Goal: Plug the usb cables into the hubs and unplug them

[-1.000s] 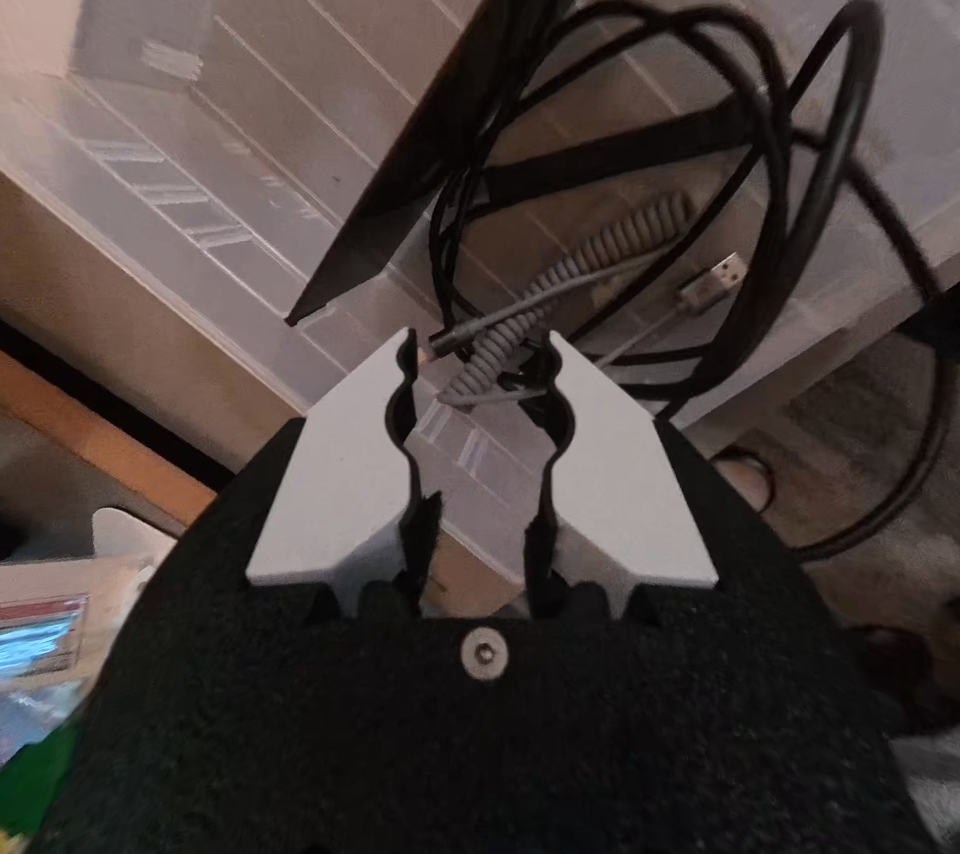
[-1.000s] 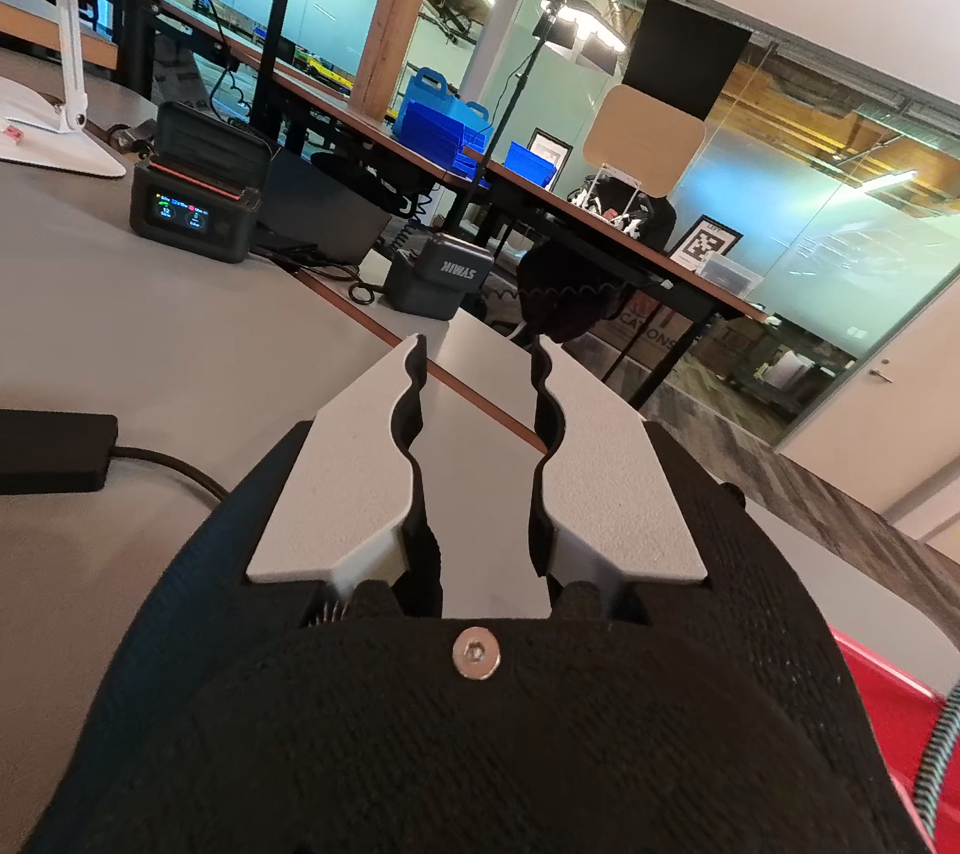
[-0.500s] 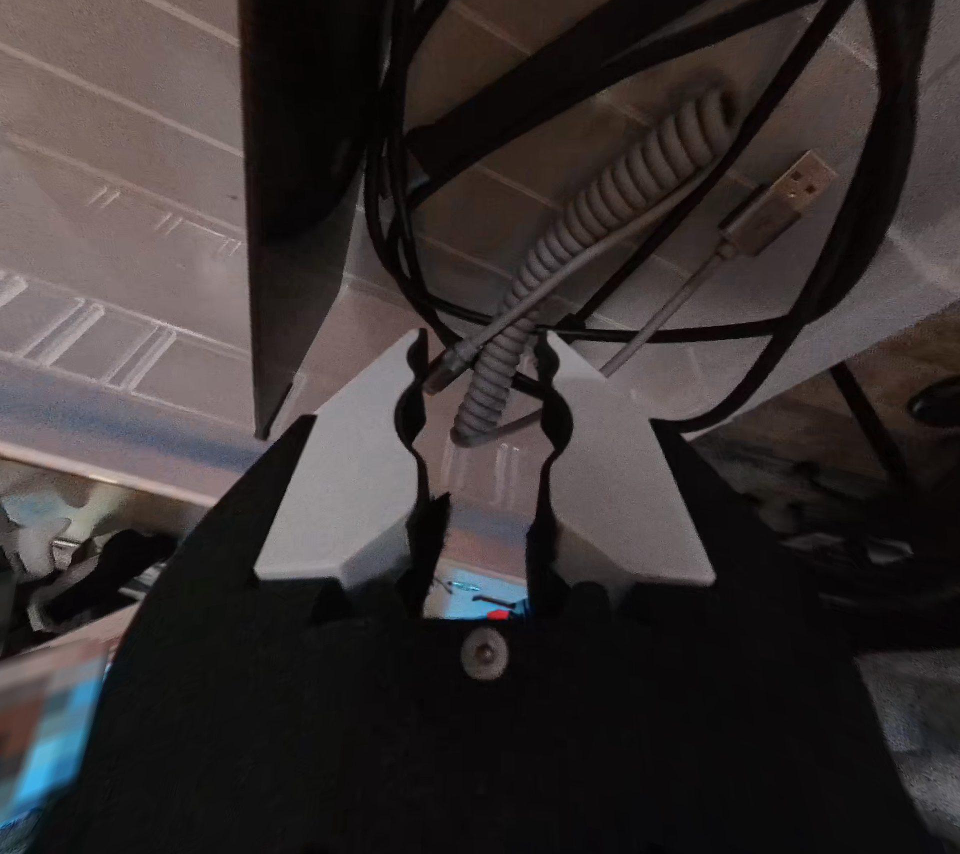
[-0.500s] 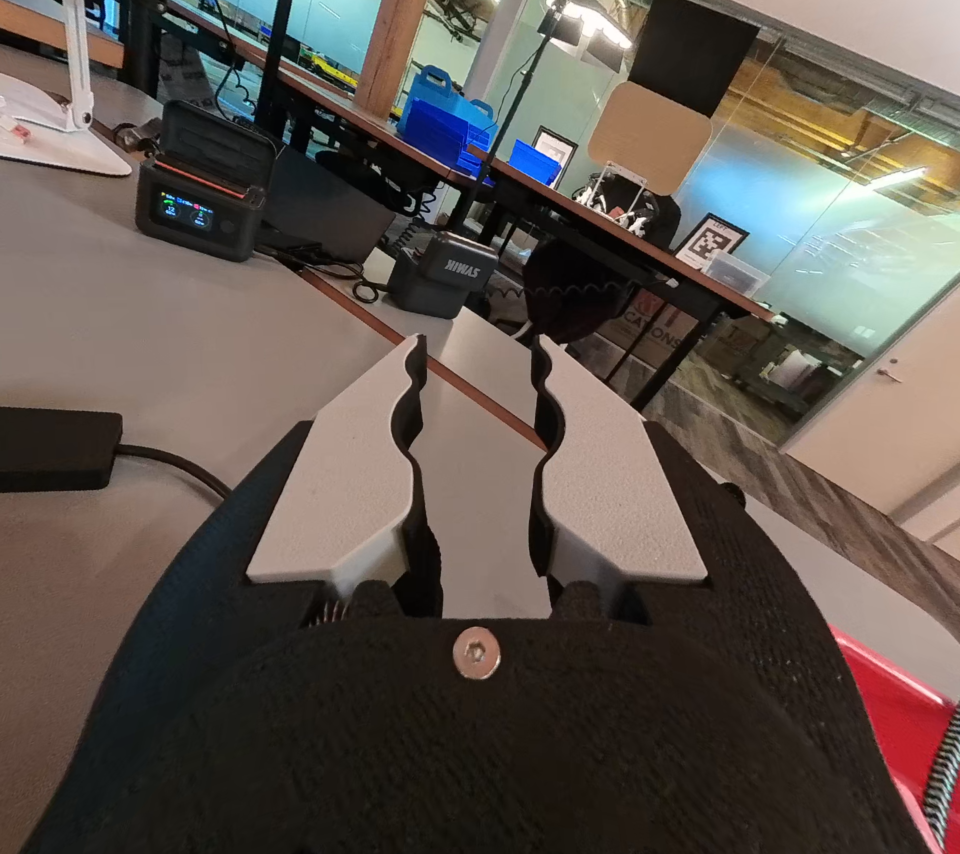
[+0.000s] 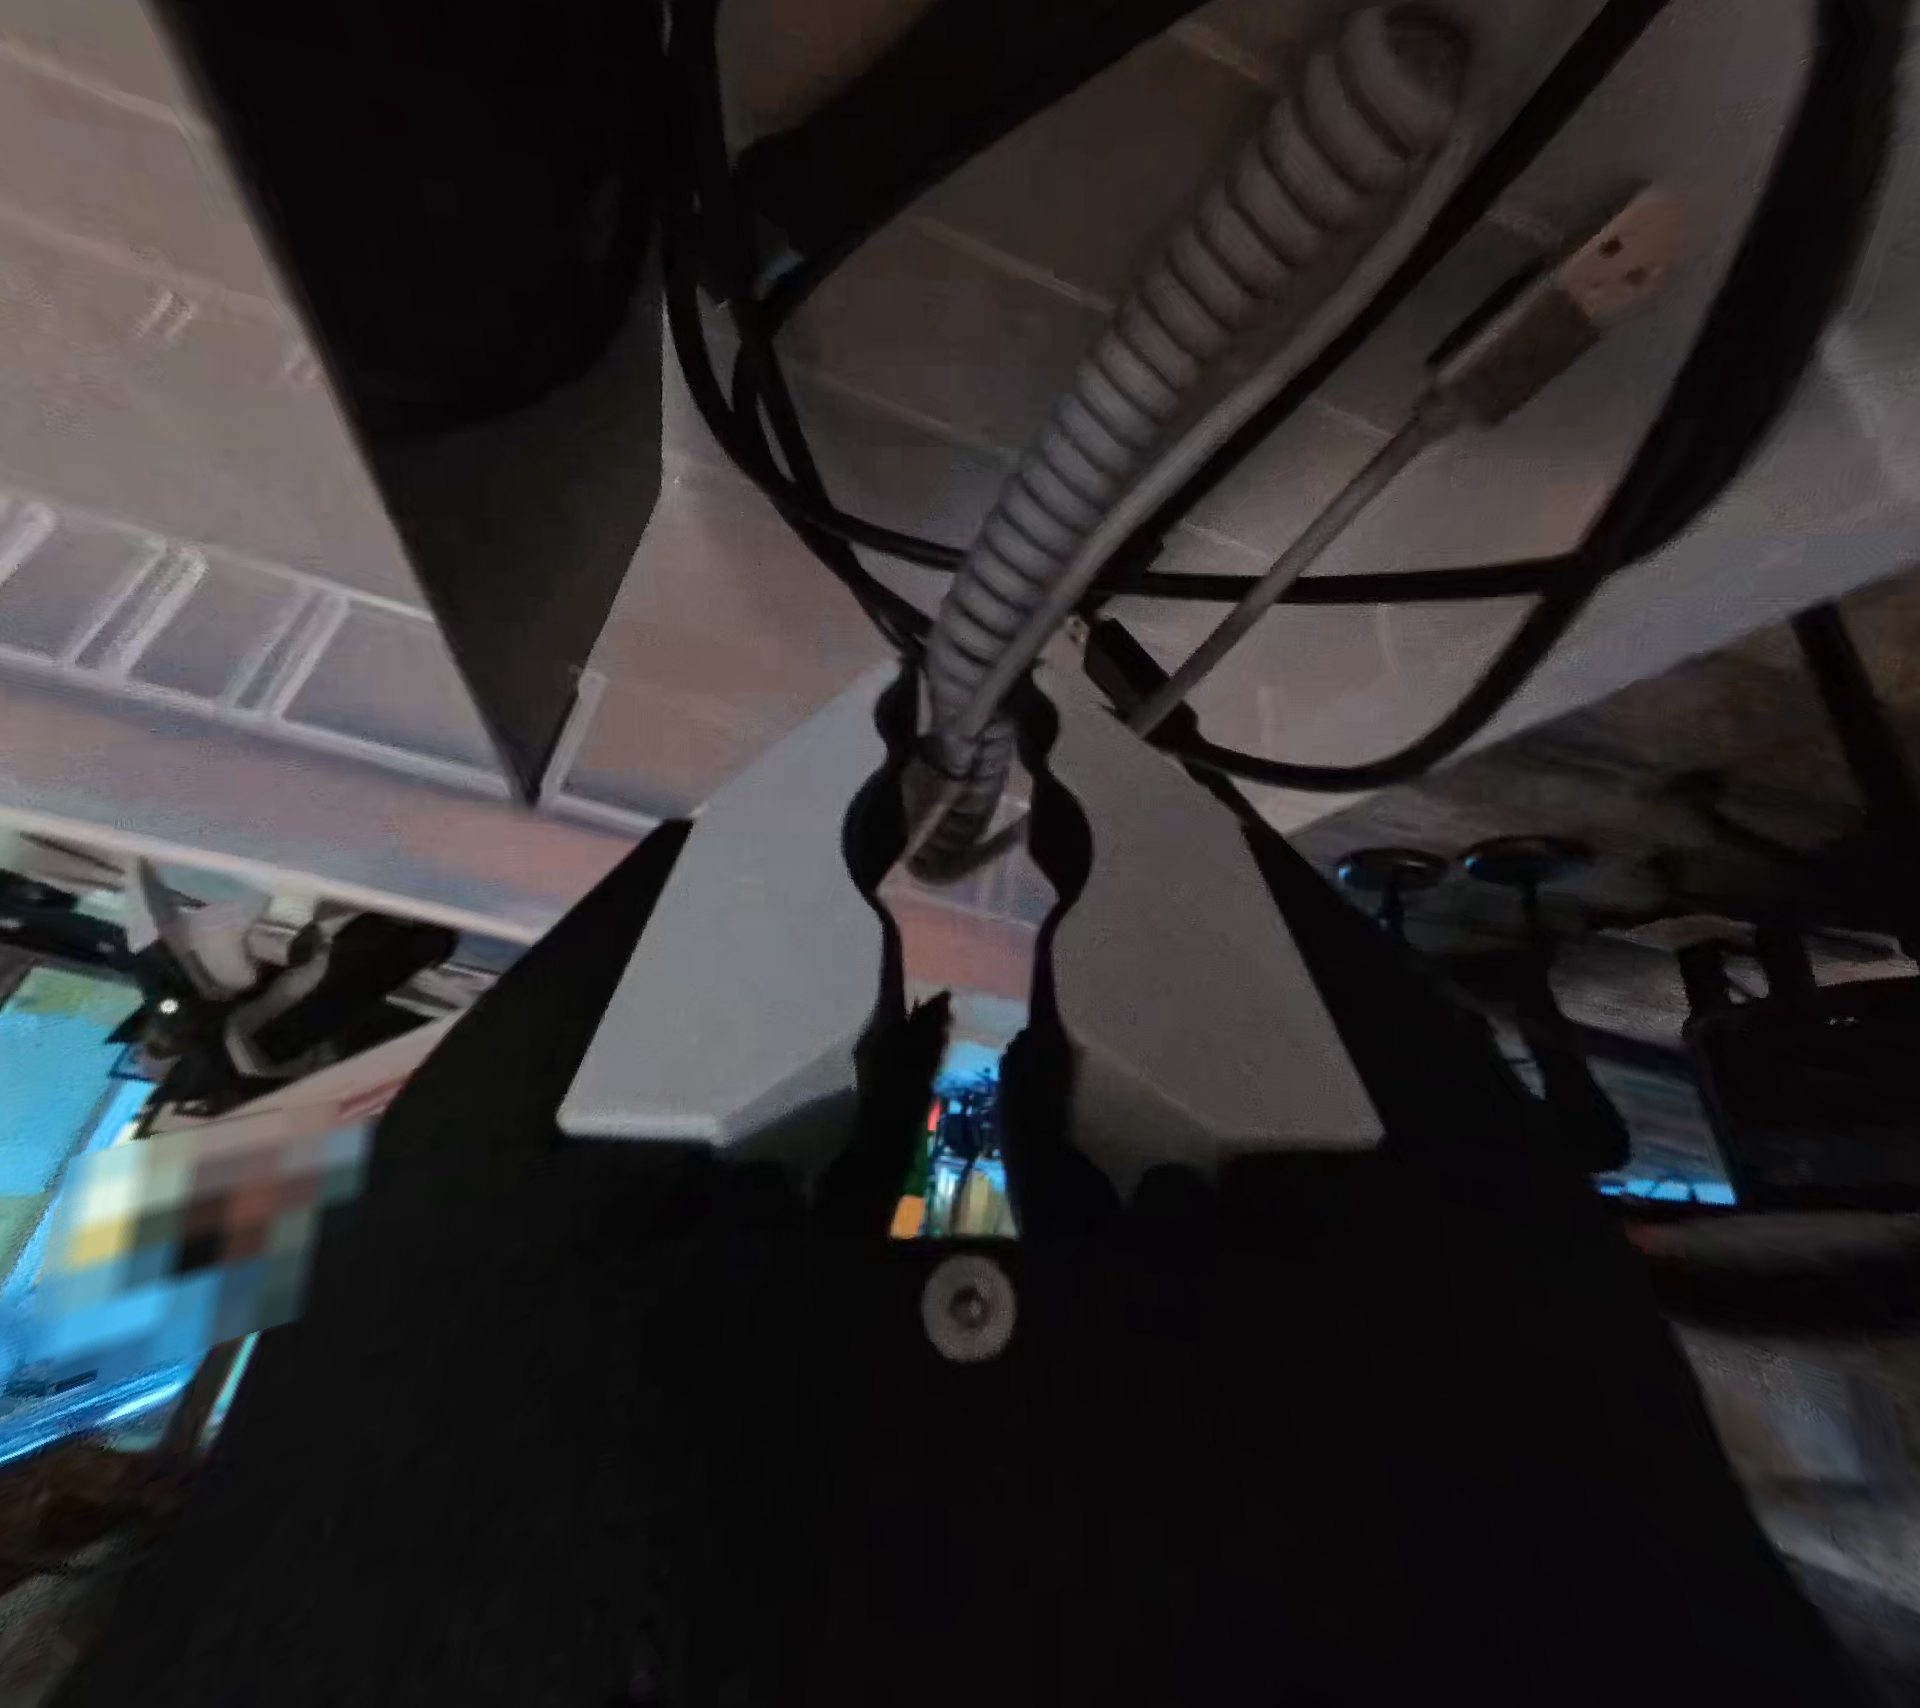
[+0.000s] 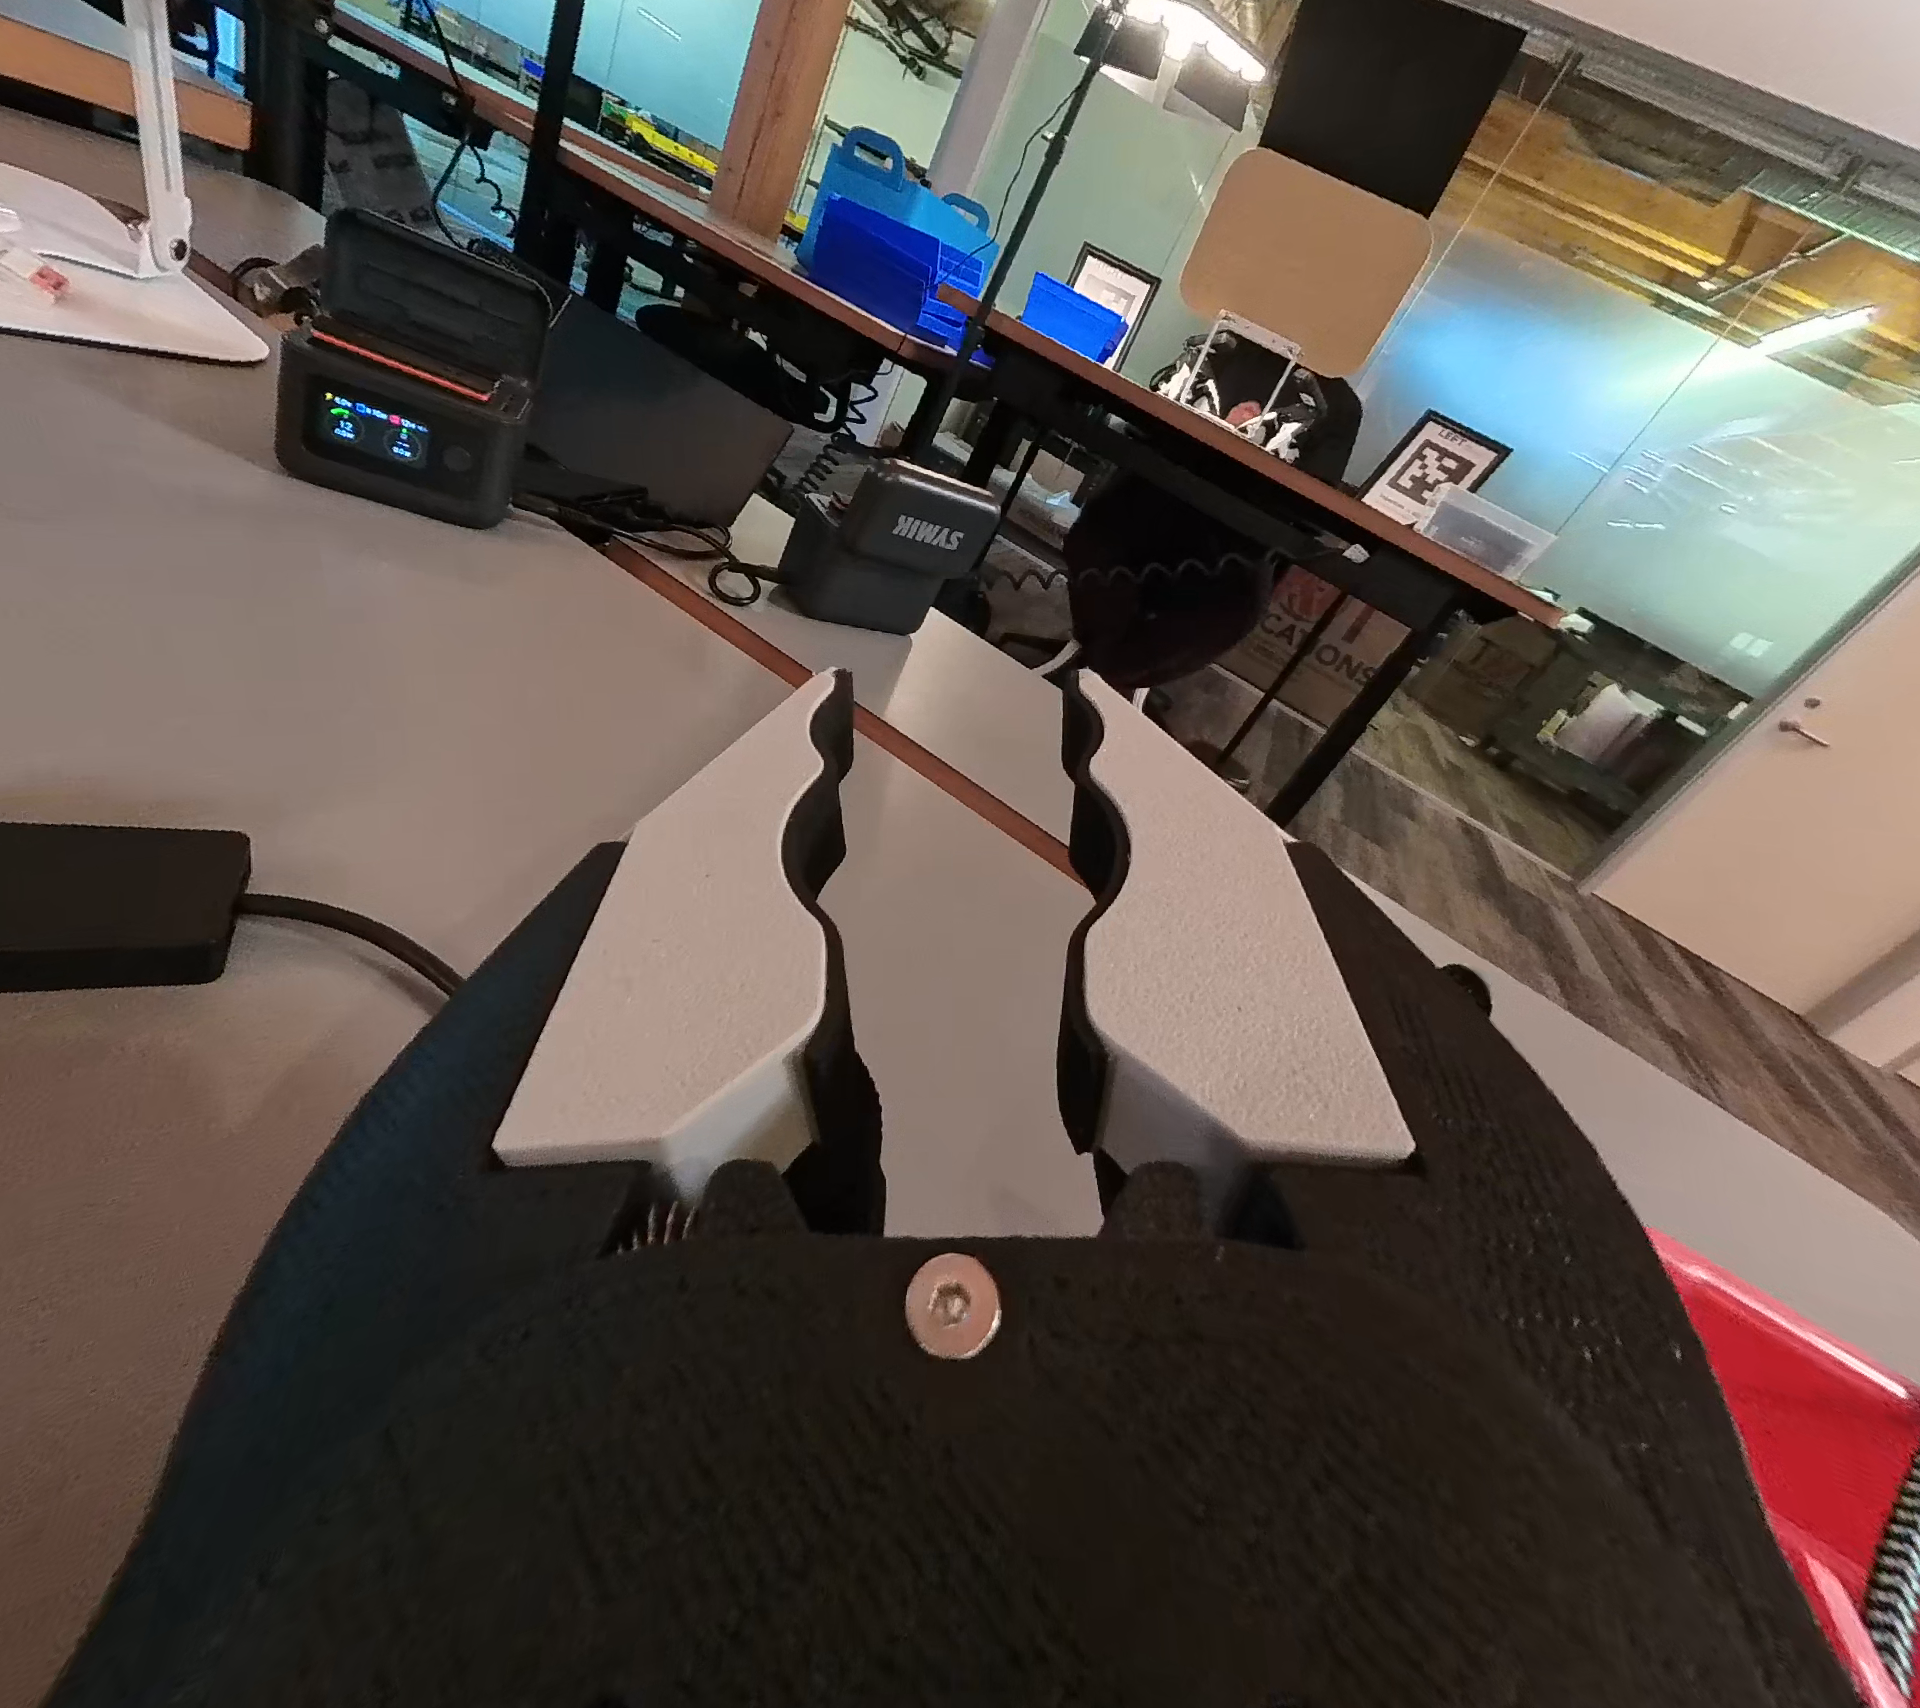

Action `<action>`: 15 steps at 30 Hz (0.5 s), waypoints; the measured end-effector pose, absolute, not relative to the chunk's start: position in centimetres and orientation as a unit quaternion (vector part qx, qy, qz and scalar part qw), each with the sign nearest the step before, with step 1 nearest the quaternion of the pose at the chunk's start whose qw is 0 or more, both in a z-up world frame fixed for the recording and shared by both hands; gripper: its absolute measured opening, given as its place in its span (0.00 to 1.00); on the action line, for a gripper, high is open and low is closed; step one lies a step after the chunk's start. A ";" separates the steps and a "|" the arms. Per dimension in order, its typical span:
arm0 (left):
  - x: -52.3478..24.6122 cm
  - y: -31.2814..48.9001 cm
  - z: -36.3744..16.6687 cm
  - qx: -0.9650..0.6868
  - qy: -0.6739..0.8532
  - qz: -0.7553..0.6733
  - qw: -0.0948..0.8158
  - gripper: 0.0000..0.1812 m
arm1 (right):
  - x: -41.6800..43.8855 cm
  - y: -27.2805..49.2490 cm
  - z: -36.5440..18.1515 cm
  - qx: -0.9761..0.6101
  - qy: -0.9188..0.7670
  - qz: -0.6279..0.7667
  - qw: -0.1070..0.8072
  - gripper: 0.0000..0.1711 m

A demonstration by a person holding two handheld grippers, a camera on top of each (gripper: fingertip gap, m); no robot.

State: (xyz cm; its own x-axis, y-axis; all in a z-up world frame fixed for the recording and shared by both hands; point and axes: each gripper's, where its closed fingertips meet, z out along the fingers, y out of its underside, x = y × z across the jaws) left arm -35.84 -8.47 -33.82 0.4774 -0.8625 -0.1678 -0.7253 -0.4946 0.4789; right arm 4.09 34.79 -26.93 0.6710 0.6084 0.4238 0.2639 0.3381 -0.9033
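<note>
left wrist view: the left gripper point(image 5: 961, 713) is clenched on the near end of a grey coiled cable point(image 5: 1174, 411), its two pale fingers point(image 5: 748, 920) nearly together, with the coil and a thin grey lead pinched in the narrow gap at the tips. the coil runs from the tips toward the upper right of the frame. right of it a grey usb plug point(image 5: 1558, 308) with a metal end points to the upper right, its thin lead trailing back down toward the tips. several black cables point(image 5: 1766, 370) loop around both, filling the upper and right parts of the frame. all of these lie in a clear plastic bin point(image 5: 187, 453) with ribbed walls. a dark flat panel point(image 5: 416, 204) tapers to a point in the upper left. the picture is dim and blurred, so i cannot tell finer detail on the plug.

right wrist view: the right gripper point(image 6: 951, 702) is released, its fingers well apart with only the grey table point(image 6: 312, 702) showing between them. a flat black hub point(image 6: 104, 905) lies on the table at the left edge, a black cord leaving its right end toward the gripper. farther back stand a small black device with a lit screen point(image 6: 405, 391) and a dark grey box with white lettering point(image 6: 894, 541). blue bins point(image 6: 894, 235) sit on a far table in the upper middle. a red container point(image 6: 1808, 1430) shows in the lower right corner with a braided cable point(image 6: 1896, 1554) at its edge.
</note>
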 end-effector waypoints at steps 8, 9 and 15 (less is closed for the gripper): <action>-36.5 -9.5 -23.3 0.847 -0.394 -0.315 0.170 0.07 | 4.5 35.0 -26.8 -0.567 -0.375 0.126 0.723 0.23; -36.6 -9.3 -21.8 0.846 -0.385 -0.331 0.164 0.07 | 4.5 35.0 -26.8 -0.568 -0.373 0.127 0.723 0.23; -35.1 -5.6 -13.6 0.839 -0.370 -0.395 0.047 0.07 | 4.5 34.9 -26.8 -0.567 -0.375 0.126 0.723 0.23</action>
State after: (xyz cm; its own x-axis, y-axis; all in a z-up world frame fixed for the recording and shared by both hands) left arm -35.14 -5.55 -13.65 0.4138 -0.6589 -0.6282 -0.5849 -0.7212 0.3711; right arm 4.48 34.90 -26.76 0.6874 0.6069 0.3989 0.2429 0.3255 -0.9138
